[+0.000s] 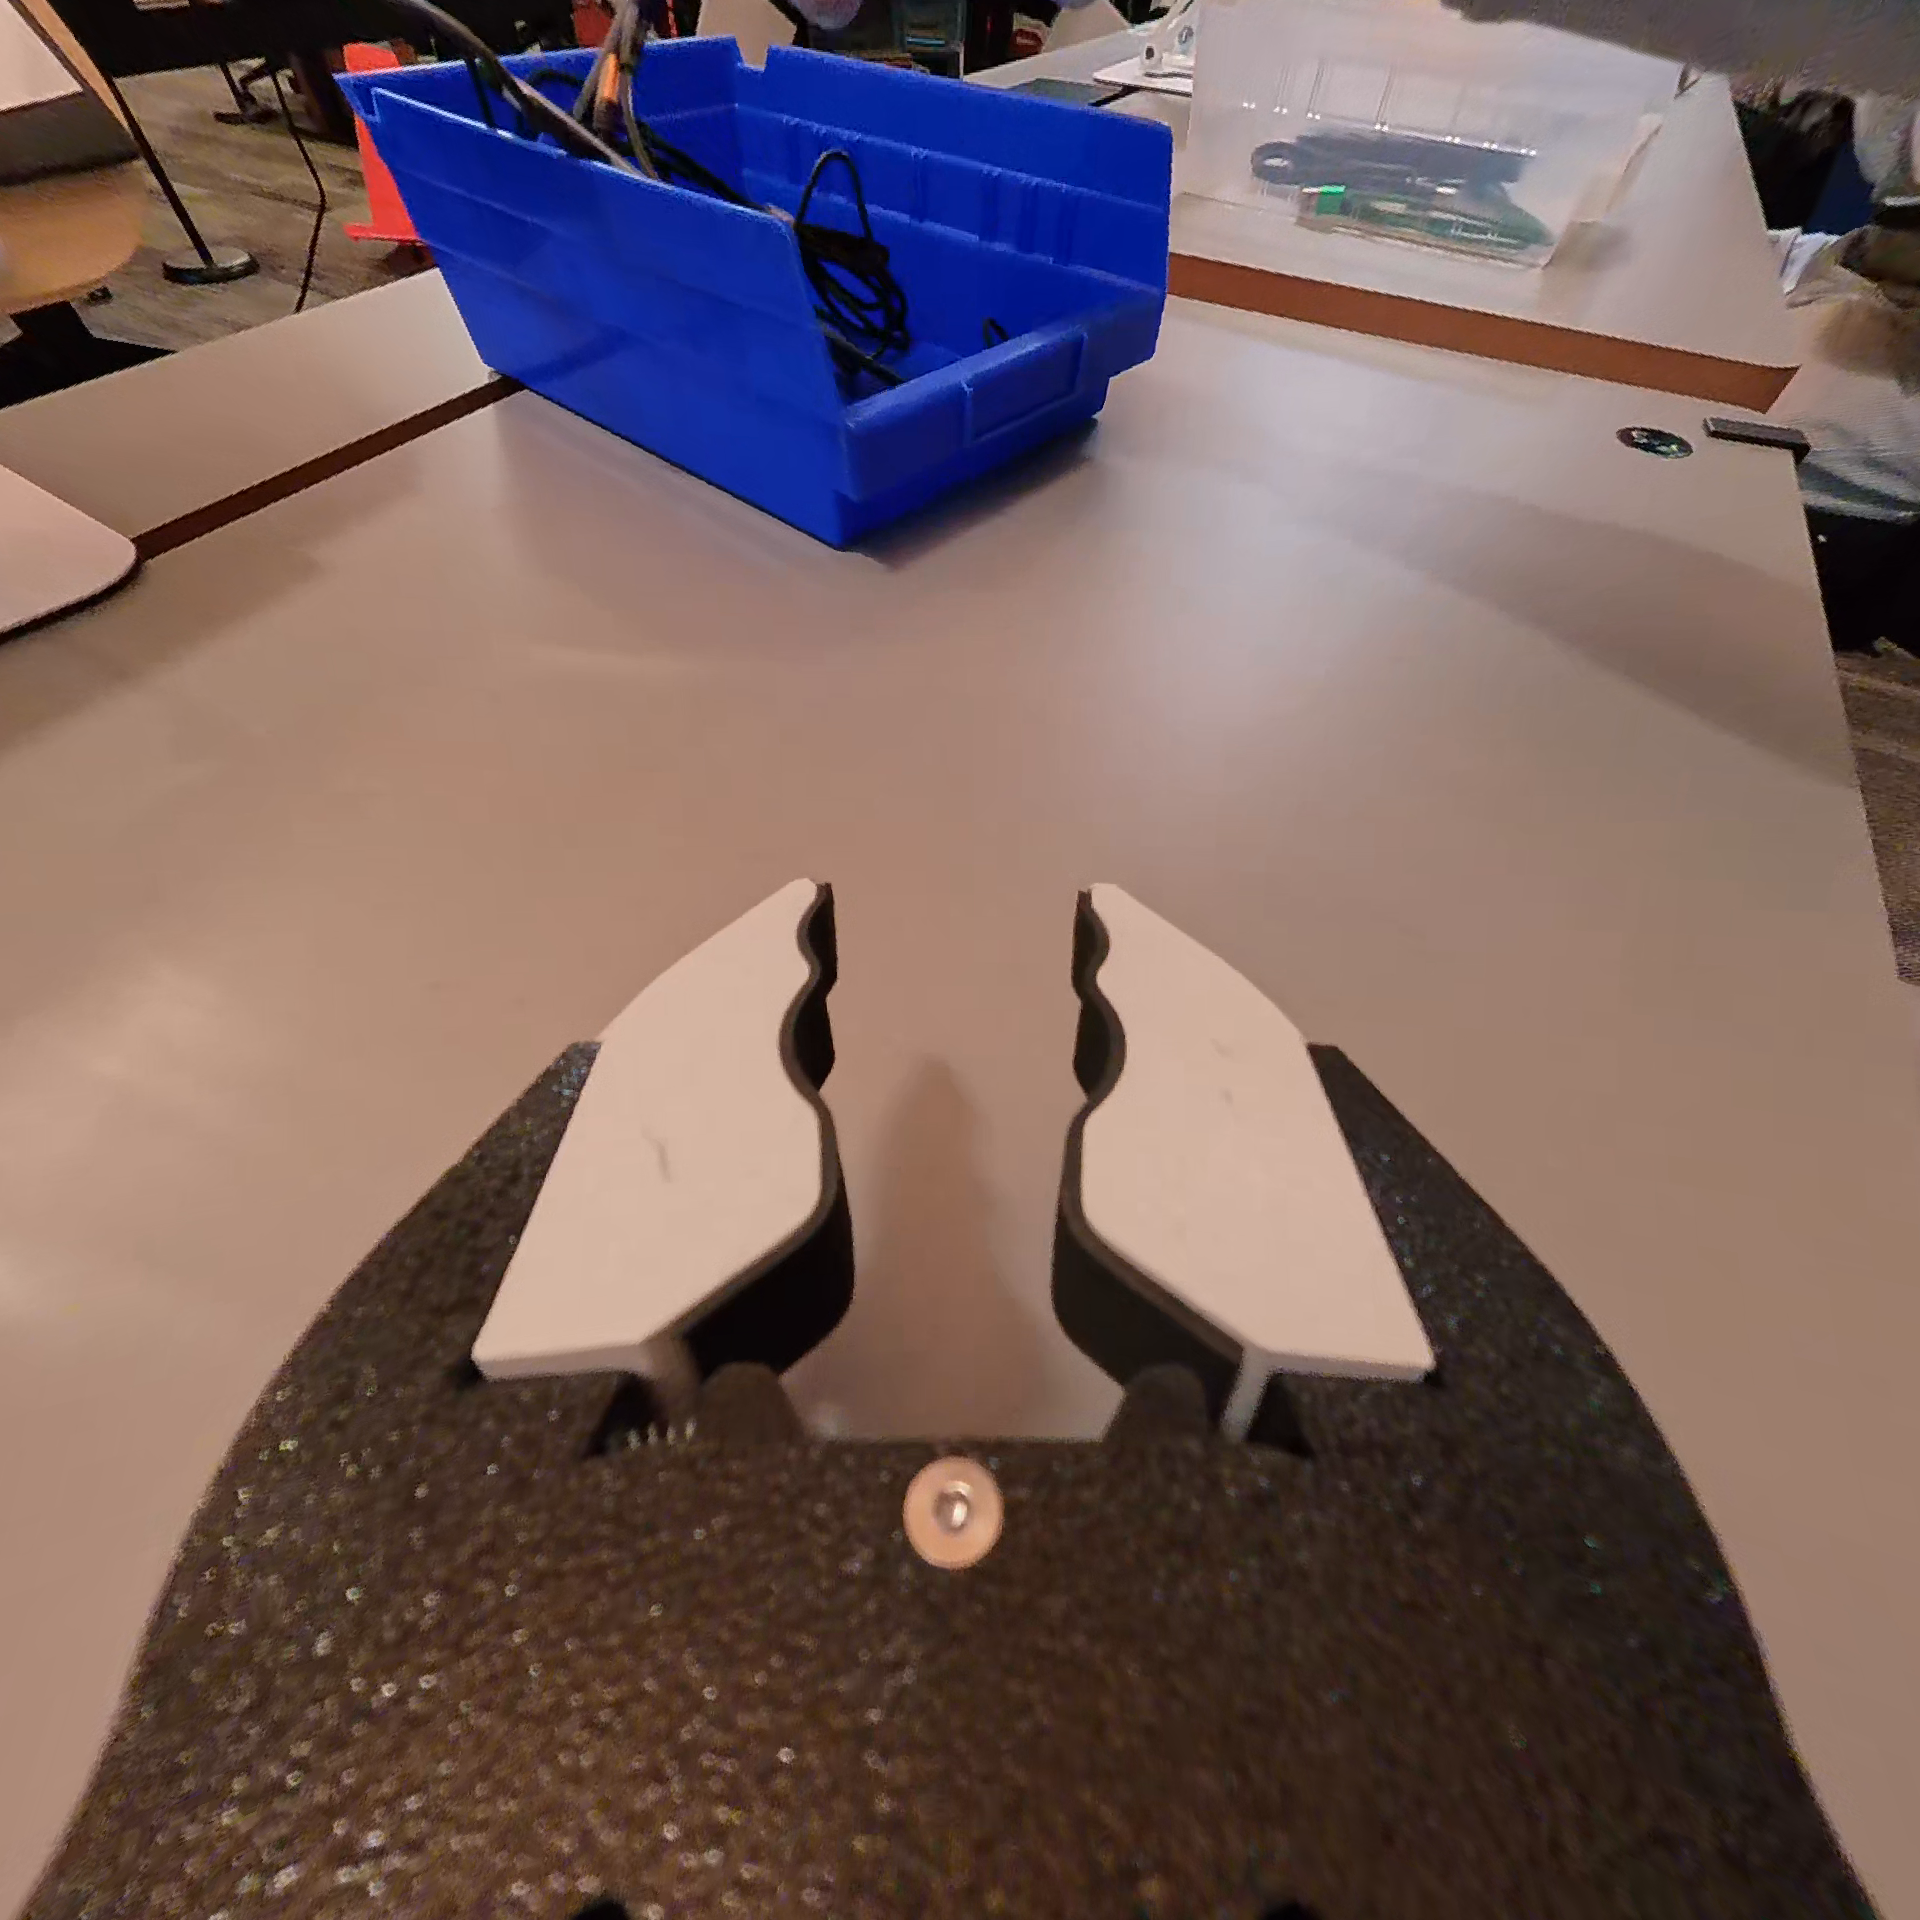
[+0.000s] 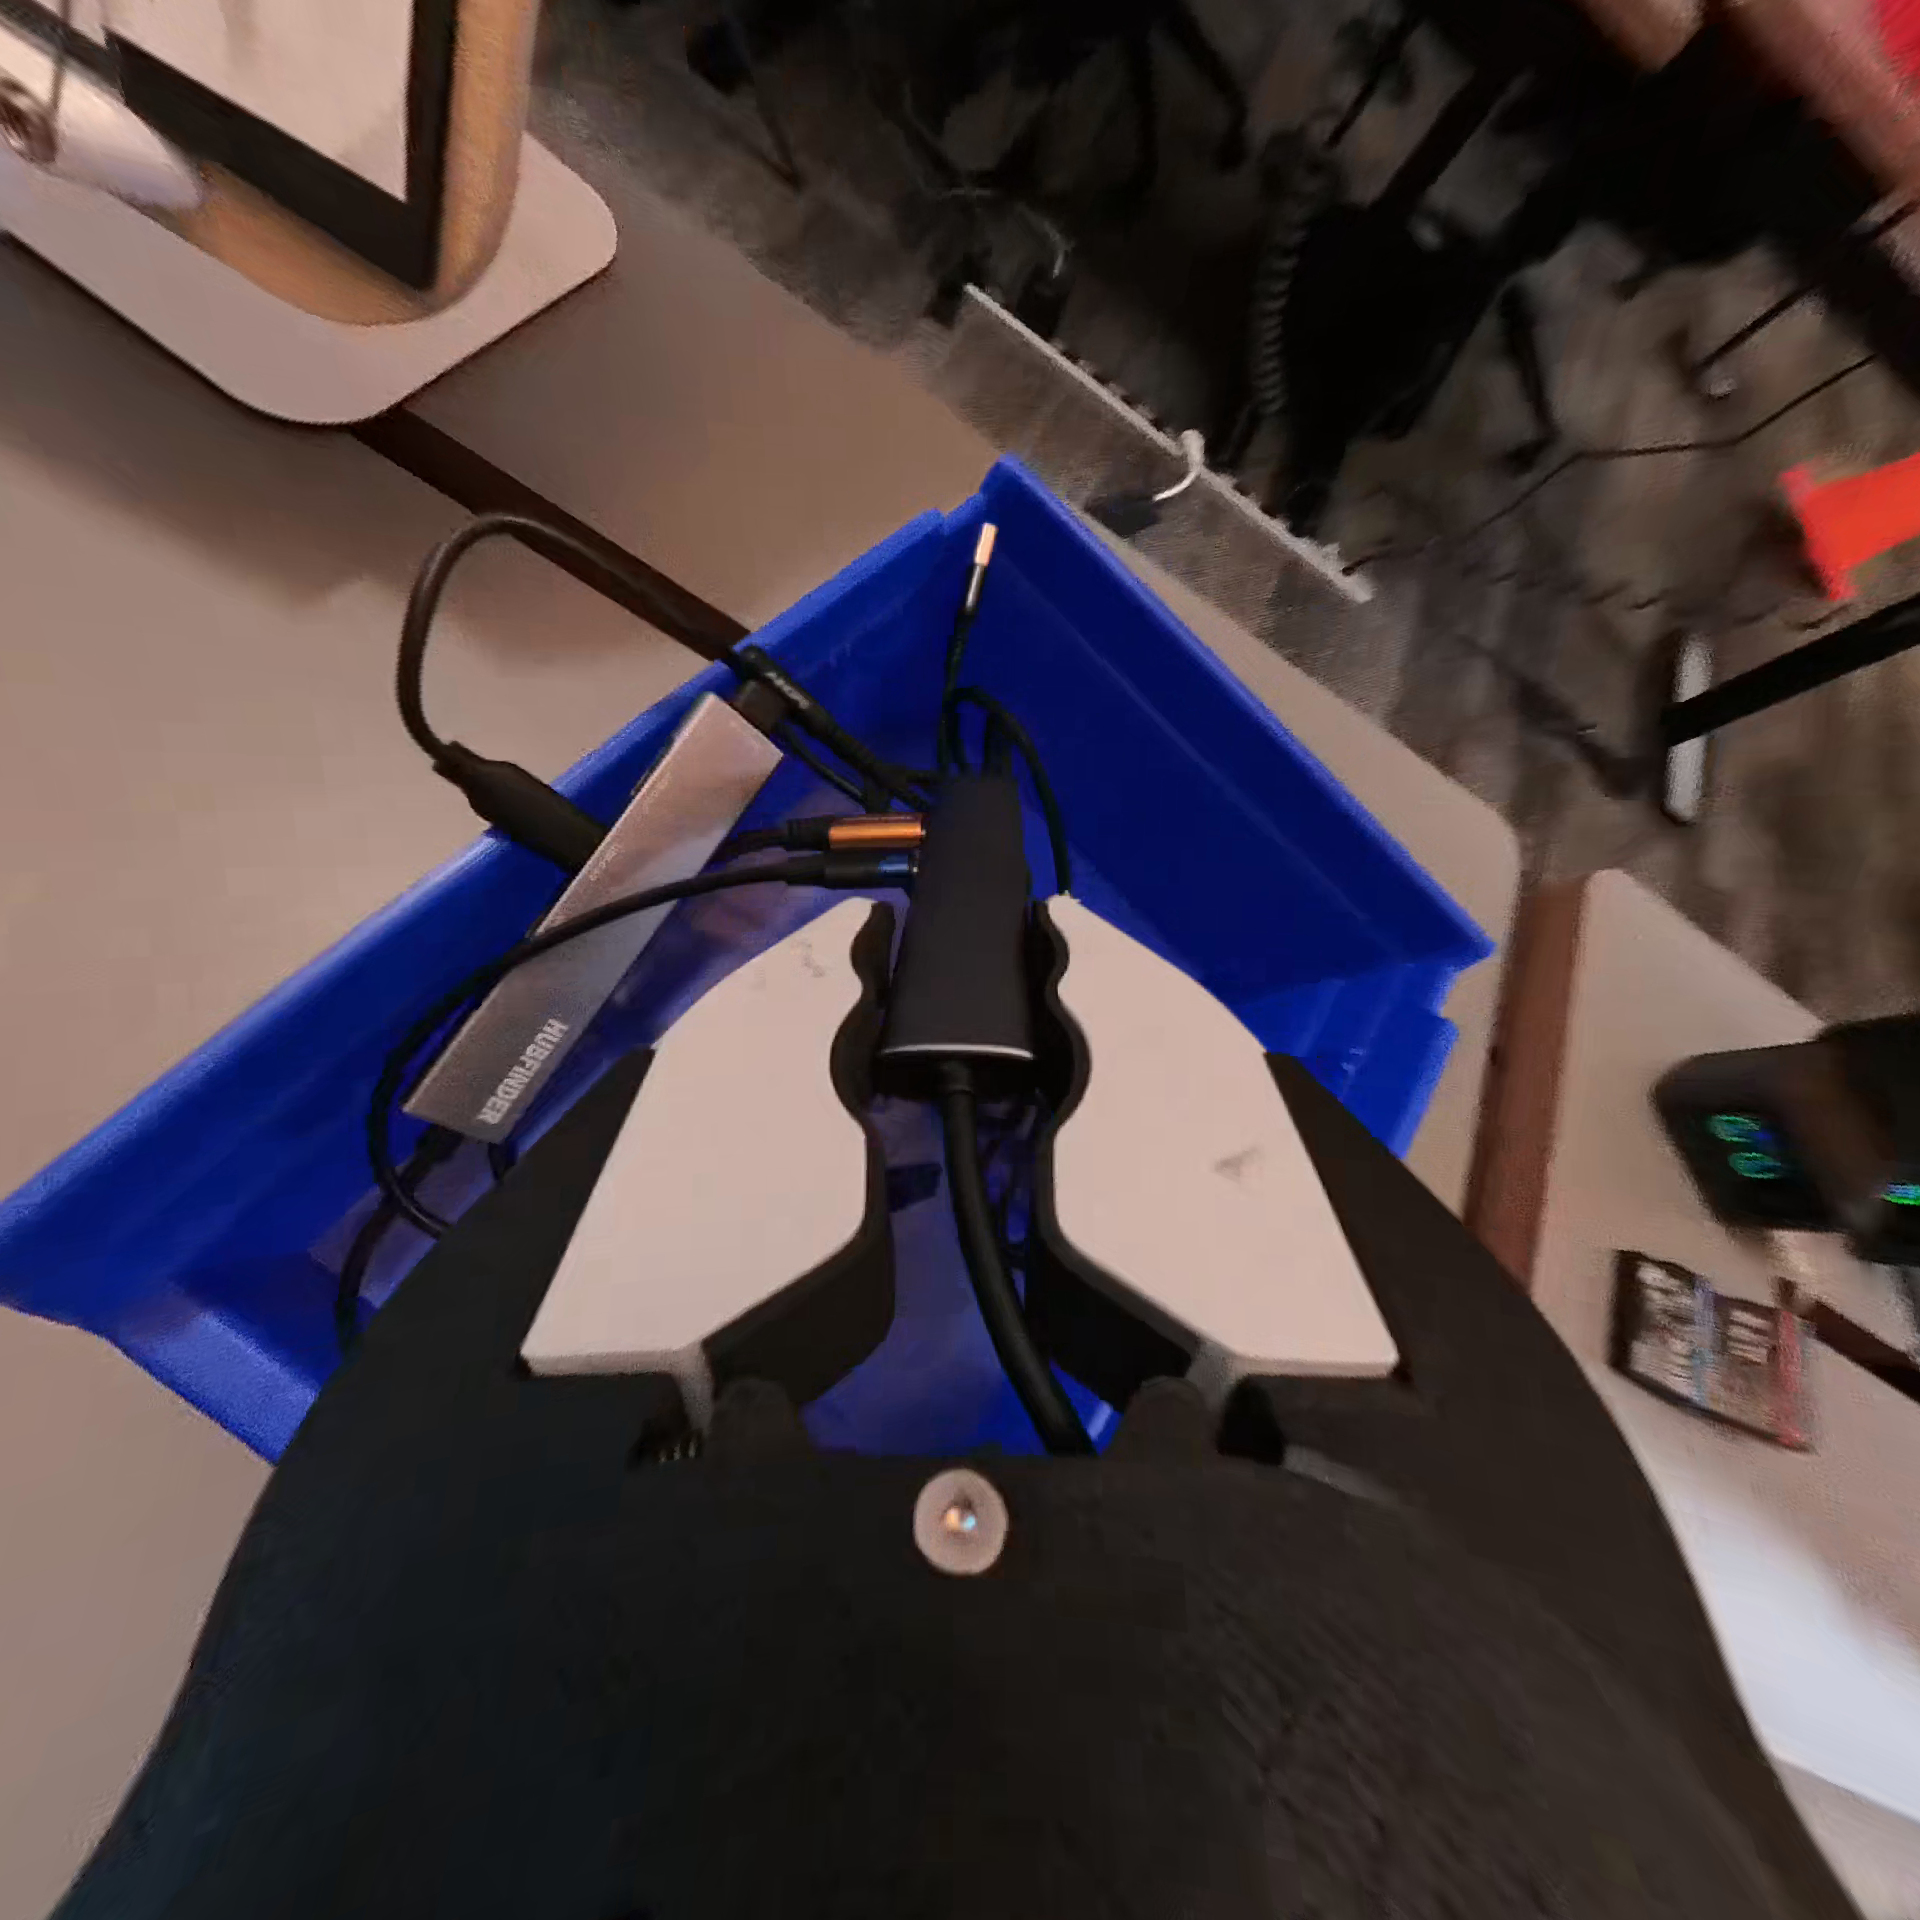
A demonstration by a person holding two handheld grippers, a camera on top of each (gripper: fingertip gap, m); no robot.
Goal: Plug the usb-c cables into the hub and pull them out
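Note:
My right gripper (image 2: 961,920) is shut on a black hub (image 2: 966,914) and holds it over the blue bin (image 2: 1226,748). The hub's thick black cable (image 2: 992,1247) runs back between the fingers. An orange-collared plug (image 2: 873,831) and a blue-collared plug (image 2: 868,868) sit in the hub's left side. A silver hub (image 2: 613,925) with its own black cable (image 2: 436,644) hangs to the left over the bin. A loose cable end (image 2: 982,556) points up. My left gripper (image 1: 954,904) is open and empty, low over the table (image 1: 1351,779), well short of the blue bin (image 1: 748,312).
The bin holds tangled black cables (image 1: 852,270). A clear plastic box (image 1: 1434,145) stands at the back right in the left wrist view. A white stand base (image 1: 52,561) lies at the left edge. A small black device with green lights (image 2: 1797,1132) sits at the right. One gripper's finger ends stand about 40 centimetres off the other's.

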